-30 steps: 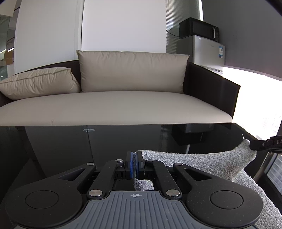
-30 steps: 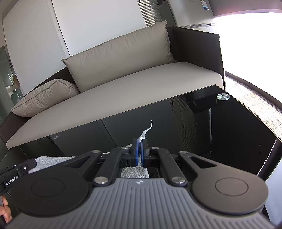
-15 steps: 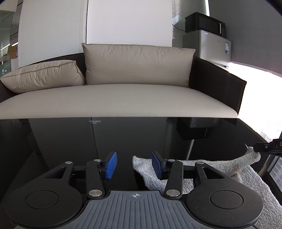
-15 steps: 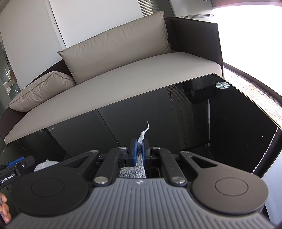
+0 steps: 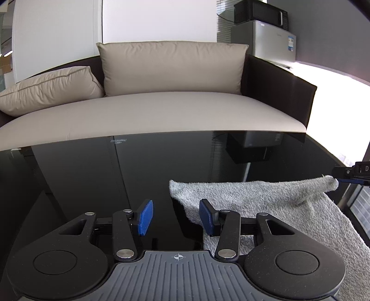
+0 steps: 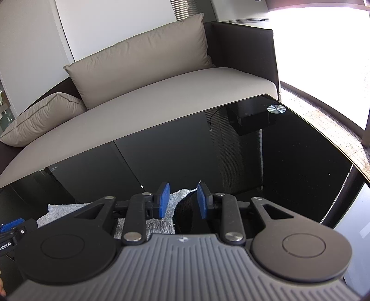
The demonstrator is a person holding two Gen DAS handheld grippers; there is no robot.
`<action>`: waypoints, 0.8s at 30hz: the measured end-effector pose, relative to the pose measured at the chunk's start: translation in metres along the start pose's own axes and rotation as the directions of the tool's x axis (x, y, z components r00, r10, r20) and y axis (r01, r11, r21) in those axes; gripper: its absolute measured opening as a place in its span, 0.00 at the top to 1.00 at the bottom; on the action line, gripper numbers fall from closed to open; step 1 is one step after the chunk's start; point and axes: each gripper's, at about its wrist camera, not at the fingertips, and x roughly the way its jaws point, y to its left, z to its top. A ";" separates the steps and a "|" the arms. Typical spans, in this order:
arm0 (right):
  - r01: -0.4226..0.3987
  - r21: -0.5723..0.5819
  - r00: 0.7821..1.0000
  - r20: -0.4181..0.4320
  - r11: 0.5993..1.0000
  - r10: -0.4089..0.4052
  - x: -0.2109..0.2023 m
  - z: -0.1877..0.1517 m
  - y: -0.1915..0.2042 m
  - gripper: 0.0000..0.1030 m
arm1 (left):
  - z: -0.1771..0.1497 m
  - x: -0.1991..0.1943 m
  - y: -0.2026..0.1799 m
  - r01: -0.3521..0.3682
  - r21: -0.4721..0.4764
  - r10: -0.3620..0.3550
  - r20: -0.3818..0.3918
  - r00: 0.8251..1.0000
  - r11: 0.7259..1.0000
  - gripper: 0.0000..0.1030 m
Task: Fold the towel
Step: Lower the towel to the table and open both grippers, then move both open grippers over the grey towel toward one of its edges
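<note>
A grey terry towel (image 5: pixel 266 203) lies on the black glass table (image 5: pixel 115 176), to the right in the left wrist view. My left gripper (image 5: pixel 177 216) is open and empty; the towel's left corner lies just ahead of its right pad. My right gripper (image 6: pixel 182 200) is open, with the towel's other corner (image 6: pixel 182 194) lying between and under its blue pads. The right gripper's tip also shows at the left wrist view's right edge (image 5: pixel 351 173), at the towel's far corner. The left gripper's tip shows at the lower left of the right wrist view (image 6: pixel 11 228).
A beige sofa (image 5: pixel 161 108) with two cushions stands right behind the table's far edge. A black box (image 6: pixel 252 118) and a round metal disc (image 6: pixel 276 108) show at the table's far right corner. A small fridge with a microwave (image 5: pixel 261 11) stands at the back right.
Both grippers have opened and let go of the towel corners, the left first, then the right. The towel has dropped flat on the table and both grippers have pulled back a little.
</note>
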 end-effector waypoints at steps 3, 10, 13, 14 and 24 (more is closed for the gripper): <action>-0.002 -0.017 1.000 -0.005 1.000 0.002 -0.007 -0.003 -0.001 0.67 | -0.009 -0.007 -0.002 0.004 0.019 -0.004 -0.026 1.000 1.000 0.57; -0.005 -0.044 0.999 -0.050 0.999 0.003 -0.022 -0.018 -0.003 0.59 | -0.020 -0.027 -0.002 0.041 0.035 -0.039 -0.047 0.998 0.999 0.53; -0.005 -0.085 0.998 -0.065 0.996 0.000 -0.033 -0.026 0.000 0.59 | -0.027 -0.036 -0.009 0.043 0.069 -0.038 -0.064 0.997 0.997 0.53; -0.004 -0.111 0.998 -0.067 0.994 -0.004 -0.037 -0.029 0.002 0.58 | -0.030 -0.039 -0.011 0.042 0.084 -0.036 -0.065 0.997 0.996 0.53; 0.004 -0.259 0.996 -0.086 0.966 -0.027 -0.076 -0.052 0.012 0.56 | -0.051 -0.063 -0.023 0.060 0.153 -0.045 -0.098 0.994 0.986 0.53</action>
